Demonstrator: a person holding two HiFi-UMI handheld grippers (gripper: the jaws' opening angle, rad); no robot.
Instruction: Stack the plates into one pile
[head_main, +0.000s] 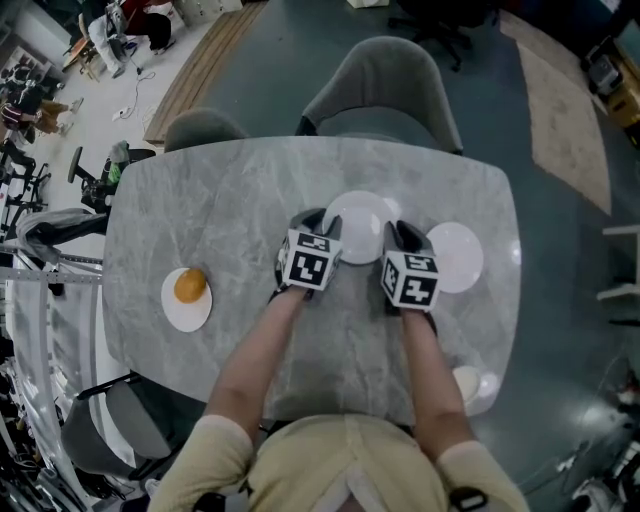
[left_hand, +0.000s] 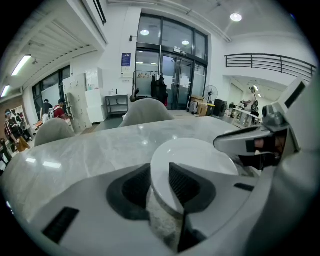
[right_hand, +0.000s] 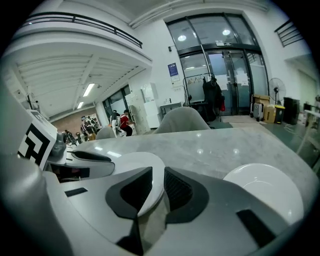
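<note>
- Plainly, the centre plate (head_main: 358, 225) is the one being worked: it lies flat on the marble worktop (head_main: 220, 210) in front of the person, with a gripper at each side of its rim
- The left gripper (left_hand: 160, 182) has its jaws spread, and the near-left rim runs up between the pads. I see no firm pinch on it
- The right gripper (right_hand: 158, 189) is likewise parted around the opposite rim, its pads close to the edge but not pressing
- A sliver of white (head_main: 392, 208) shows past the centre plate's far right edge. I cannot tell whether it is another plate lying underneath
- The right-hand plate (head_main: 455, 257) sits empty, just beside the right gripper
- The left plate (head_main: 180, 312) is well apart near the left edge and carries an orange (head_main: 190, 286)
- A small white dish (head_main: 470, 383) sits at the near right edge, too small to tell more
- My reading is that the step in hand is a two-sided hold on the centre plate, with neither grip made at this moment
- The pile is barely started, since the plates still lie scattered
- The next move probably calls for both grippers to close evenly on the rim, lift the plate level and set it centred on the right-hand plate
- The orange plate will need separate thought
</note>
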